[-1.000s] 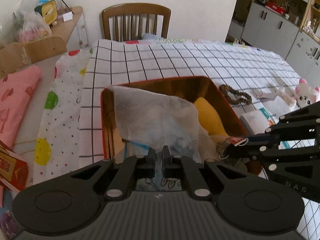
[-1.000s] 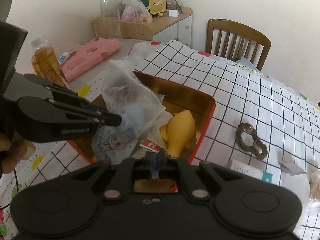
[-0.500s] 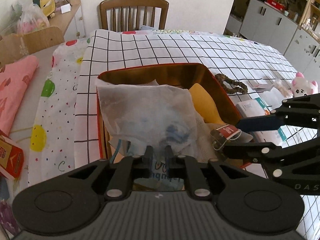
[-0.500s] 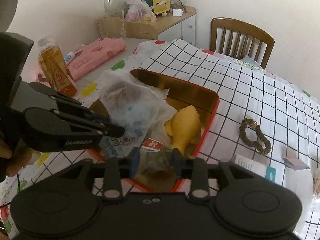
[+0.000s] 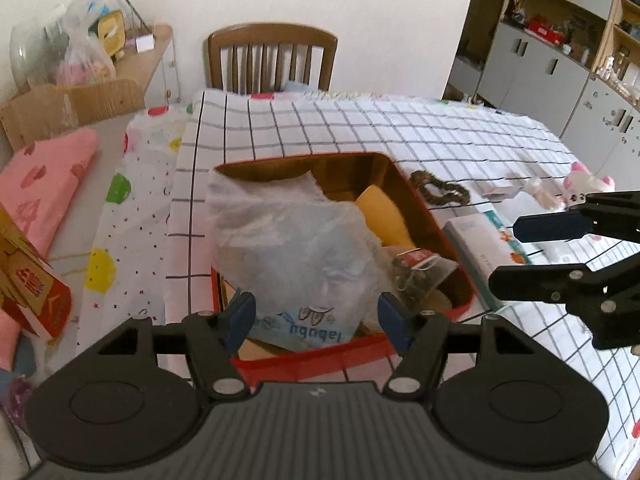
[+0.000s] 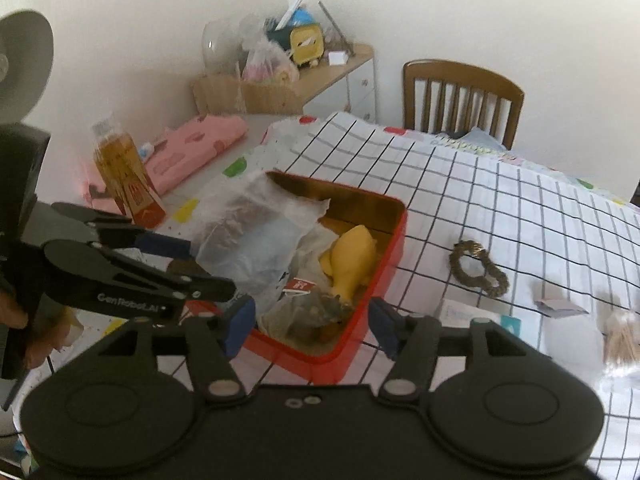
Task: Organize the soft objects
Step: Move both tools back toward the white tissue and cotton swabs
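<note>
**Both grippers spread above the red tin**

Left gripper [image 5: 316,318] held over the near edge of the red tin [image 5: 420,196], blue-padded fingers [image 5: 239,316] spread wide, nothing between them. Right gripper [image 6: 310,324] likewise over the tin's near corner, fingers [image 6: 384,322] apart and empty; seen from the left wrist view as open black fingers at the right side [image 5: 536,258].

In the tin: a translucent plastic bag [image 5: 288,248] slumped against the left wall, printed blue at its lower end, top edge crumpled above the rim. Beside it, a yellow soft toy [image 6: 352,256] lying toward the far right wall. At the near right corner, a small clear pouch with a red tag [image 5: 420,270], resting on the other contents.

Tin standing on the checked cloth [image 5: 360,128] near the left edge of the desk. Outside it, on the cloth to the right: a brown scrunchie [image 6: 478,268] just beyond the tin's right wall, a white booklet [image 5: 476,248] close to the near right corner, a pink-eared plush [image 5: 584,186] farther toward the right edge.

Off to the left: a folded pink cloth [image 6: 192,148], a bottle of amber liquid [image 6: 120,164]. Wooden chair [image 5: 272,60] at the far edge.
</note>
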A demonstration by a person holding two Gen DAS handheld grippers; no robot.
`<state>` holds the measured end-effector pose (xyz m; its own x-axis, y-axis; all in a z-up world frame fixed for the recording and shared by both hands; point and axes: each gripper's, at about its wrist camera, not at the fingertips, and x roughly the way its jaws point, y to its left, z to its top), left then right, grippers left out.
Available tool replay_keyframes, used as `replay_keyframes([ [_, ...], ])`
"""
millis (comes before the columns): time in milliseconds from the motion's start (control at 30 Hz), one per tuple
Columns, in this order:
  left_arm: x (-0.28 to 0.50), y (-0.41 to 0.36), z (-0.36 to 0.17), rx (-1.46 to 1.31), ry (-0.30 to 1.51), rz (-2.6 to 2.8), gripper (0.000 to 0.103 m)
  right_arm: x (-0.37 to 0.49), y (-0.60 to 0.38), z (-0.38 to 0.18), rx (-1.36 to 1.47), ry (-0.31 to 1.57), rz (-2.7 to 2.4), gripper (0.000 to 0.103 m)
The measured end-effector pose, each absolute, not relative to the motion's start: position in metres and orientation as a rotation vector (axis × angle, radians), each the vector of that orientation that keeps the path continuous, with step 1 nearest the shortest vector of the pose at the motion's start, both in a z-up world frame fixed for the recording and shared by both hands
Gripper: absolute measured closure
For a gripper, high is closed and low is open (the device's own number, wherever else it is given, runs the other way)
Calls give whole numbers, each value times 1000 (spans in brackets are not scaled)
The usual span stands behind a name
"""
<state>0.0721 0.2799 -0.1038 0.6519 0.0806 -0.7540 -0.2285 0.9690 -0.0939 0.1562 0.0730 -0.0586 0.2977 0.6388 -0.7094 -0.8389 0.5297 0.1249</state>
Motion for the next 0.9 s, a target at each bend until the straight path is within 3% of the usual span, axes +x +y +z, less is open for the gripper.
replay_keyframes([
  [300,68,242,-67,-147,742,110,35,137,17,-24,-205,729,922,38],
  [367,72,233,-60,-154,722,80,28,132,1,-15,-176,711,887,36],
  [800,124,147,-37,-106,629,-198,27,104,-112,12,-36,658,562,29],
  [900,134,127,-34,-97,615,-252,19,101,-131,10,-22,653,504,28],
])
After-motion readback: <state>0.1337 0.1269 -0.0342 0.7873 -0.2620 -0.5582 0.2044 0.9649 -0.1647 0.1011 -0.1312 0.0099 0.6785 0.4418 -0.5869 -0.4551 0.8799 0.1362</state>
